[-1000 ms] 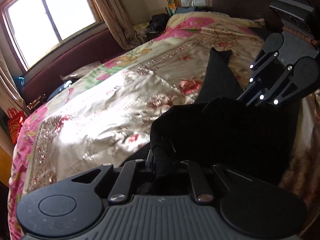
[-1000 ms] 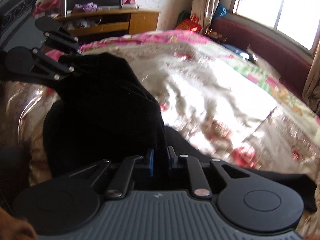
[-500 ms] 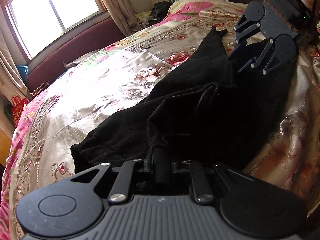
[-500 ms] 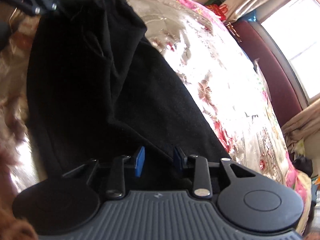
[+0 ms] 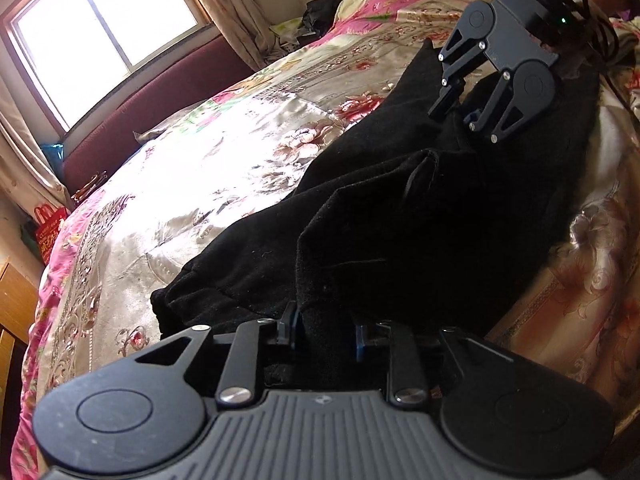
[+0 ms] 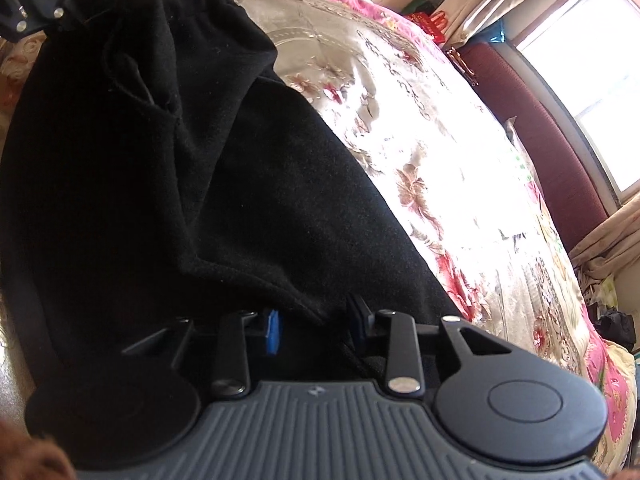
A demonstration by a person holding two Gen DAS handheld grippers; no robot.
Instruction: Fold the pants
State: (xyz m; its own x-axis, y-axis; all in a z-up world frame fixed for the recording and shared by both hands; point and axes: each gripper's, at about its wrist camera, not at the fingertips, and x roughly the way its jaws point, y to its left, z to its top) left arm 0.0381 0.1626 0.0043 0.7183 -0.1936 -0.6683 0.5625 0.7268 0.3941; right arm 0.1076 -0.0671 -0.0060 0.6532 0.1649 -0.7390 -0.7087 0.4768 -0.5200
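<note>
left gripper (image 5: 325, 330) just opening, right gripper (image 6: 314, 330) narrowing, both parted around black pants (image 5: 420, 216)

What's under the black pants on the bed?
The black pants lie doubled over themselves on the floral bedspread, which shows all around them. What the cloth covers beneath the folded layers can't be seen.

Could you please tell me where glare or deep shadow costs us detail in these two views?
Left wrist view: window light blows out the bedspread, and the black pants lose their folds. Right wrist view: the same glare beside the pants, whose left half is featureless; fisheye bends the bed edge.
</note>
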